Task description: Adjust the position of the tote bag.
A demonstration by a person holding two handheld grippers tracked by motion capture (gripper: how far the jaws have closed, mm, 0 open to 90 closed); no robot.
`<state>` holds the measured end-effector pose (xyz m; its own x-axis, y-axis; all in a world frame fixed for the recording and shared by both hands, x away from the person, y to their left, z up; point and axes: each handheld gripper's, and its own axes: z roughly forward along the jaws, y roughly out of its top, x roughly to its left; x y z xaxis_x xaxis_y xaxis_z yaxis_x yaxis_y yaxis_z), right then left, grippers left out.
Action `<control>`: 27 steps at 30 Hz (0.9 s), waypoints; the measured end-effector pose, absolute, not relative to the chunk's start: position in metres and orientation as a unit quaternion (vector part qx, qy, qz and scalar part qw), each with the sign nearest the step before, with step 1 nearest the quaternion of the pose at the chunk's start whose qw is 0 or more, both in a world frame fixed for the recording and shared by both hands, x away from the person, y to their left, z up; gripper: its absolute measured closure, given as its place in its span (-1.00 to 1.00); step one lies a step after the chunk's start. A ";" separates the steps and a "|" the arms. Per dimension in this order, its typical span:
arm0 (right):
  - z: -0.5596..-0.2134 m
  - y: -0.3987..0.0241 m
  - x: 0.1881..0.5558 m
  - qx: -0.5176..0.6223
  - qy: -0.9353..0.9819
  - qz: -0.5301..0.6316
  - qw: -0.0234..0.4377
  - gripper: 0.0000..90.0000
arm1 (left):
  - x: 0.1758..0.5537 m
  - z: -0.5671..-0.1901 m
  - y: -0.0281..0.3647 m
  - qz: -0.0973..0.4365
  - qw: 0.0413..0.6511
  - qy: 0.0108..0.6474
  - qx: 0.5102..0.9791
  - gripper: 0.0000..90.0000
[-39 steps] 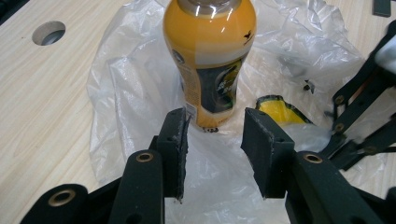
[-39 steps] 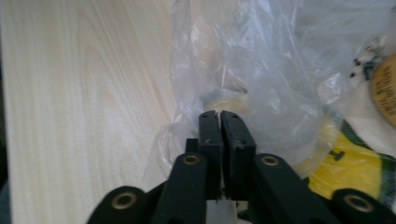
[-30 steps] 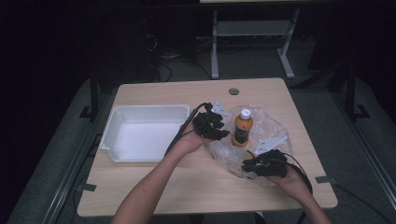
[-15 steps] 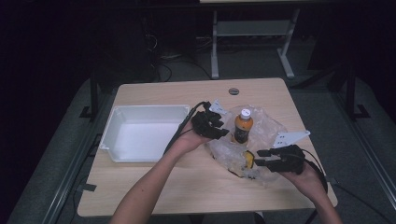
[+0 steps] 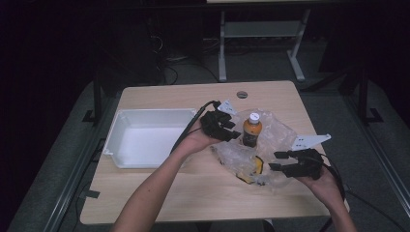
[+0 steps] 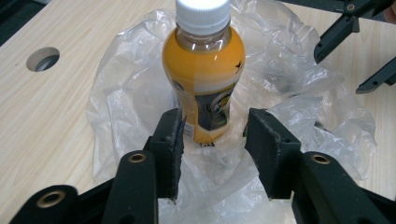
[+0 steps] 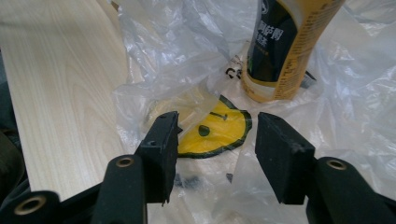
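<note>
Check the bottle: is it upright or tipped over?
Upright. The bottle stands on the crumpled plastic bag, white cap on top, its base down in both gripper views.

Straight ahead of the left tongs, the upright bottle blocks the way, standing on the crumpled plastic bag just past the tips; the jaws, which have just been opening, stand apart with only loose film between them. Behind these tongs, the white tray takes up that side of the table. In front of the right tongs, whose jaws have also just been opening, a yellow smiley print lies under bag folds, with the bottle beyond. Bare wood lies open on their outer side.
</note>
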<state>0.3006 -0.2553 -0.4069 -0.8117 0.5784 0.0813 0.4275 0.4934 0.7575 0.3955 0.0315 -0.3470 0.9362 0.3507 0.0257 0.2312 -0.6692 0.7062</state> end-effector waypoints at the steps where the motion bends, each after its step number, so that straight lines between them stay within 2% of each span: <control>1: -0.407 -0.256 0.300 0.295 0.858 0.410 0.093 0.02 | 0.396 -0.347 0.031 0.078 0.375 0.161 0.910 0.22; 21: -0.405 -0.266 0.300 0.305 0.847 0.425 0.095 -0.13 | 0.416 -0.334 0.026 0.040 0.388 0.131 0.912 0.15; 27: -0.405 -0.269 0.301 0.311 0.844 0.427 0.095 -0.17 | 0.422 -0.332 0.022 0.038 0.382 0.119 0.916 0.07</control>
